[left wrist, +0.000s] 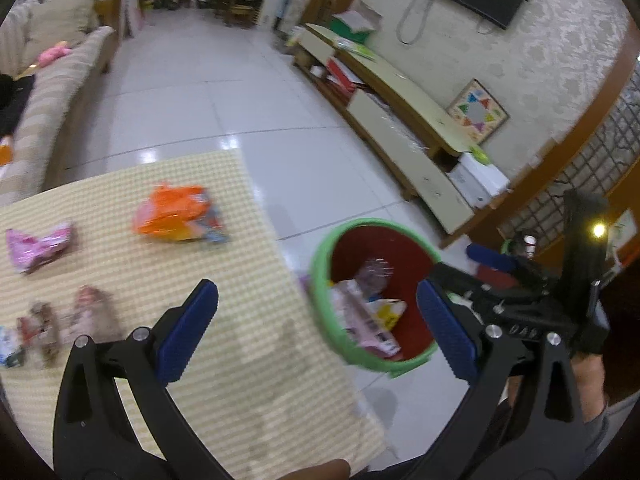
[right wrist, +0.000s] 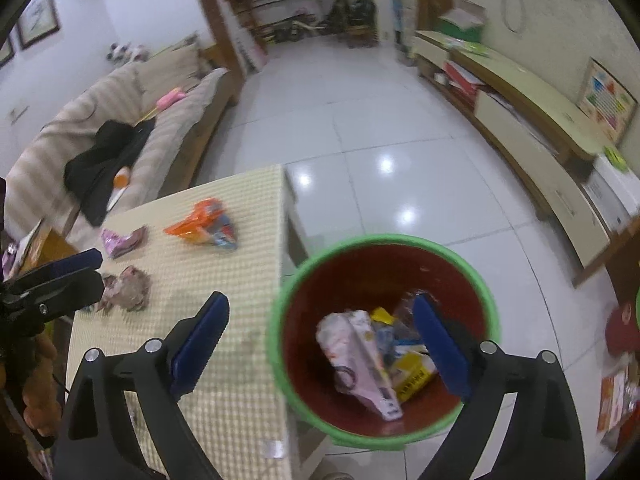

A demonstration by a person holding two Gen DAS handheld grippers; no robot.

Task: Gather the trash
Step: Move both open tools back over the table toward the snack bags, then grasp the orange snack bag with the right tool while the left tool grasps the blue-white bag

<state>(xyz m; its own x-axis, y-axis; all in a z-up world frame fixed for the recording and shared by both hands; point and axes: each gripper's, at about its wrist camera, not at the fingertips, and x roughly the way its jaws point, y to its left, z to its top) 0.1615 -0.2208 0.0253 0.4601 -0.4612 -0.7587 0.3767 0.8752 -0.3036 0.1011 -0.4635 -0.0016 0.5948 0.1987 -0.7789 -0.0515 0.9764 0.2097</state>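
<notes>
Both my tongs, left tongs [left wrist: 318, 330] and right tongs [right wrist: 322, 344], gape wide and empty; wrappers [right wrist: 370, 354] lie in the bin [right wrist: 280, 320] right of the desk [right wrist: 224, 264].

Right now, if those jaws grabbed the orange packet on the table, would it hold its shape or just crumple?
The orange packet looks creased and partly flattened, so it would probably crumple rather than stay stiff. It appears to be an empty, thin wrapper, likely very light. Its shiny film could slip somewhat on the table if pushed, though the blur makes that uncertain.
</notes>
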